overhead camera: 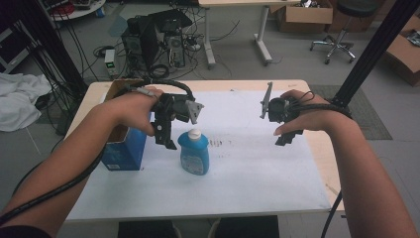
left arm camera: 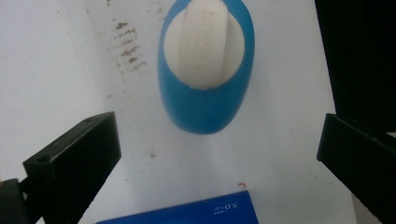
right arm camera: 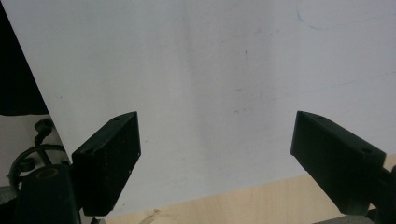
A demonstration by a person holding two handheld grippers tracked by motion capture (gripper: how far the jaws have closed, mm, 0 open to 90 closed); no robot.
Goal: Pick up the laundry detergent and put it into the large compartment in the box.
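Blue bottle (overhead camera: 193,152) upright mid-sheet, white cap (overhead camera: 194,133) up, long axis vertical, blue box (overhead camera: 124,148) near on its left, bare white sheet (overhead camera: 257,168) all round otherwise. Left gripper (overhead camera: 164,135) just beside the cap, jaws spread, holding nothing. Right gripper (overhead camera: 287,138) well apart near the table edge (overhead camera: 331,163), jaws likewise released.

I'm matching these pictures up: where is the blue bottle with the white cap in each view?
High view: blue bottle stands centre-left on the white sheet, beside the blue box.
Left gripper view: top centre, seen from above, beyond the open jaws.
Right gripper view: not in it.
Shared landmark: the white sheet.
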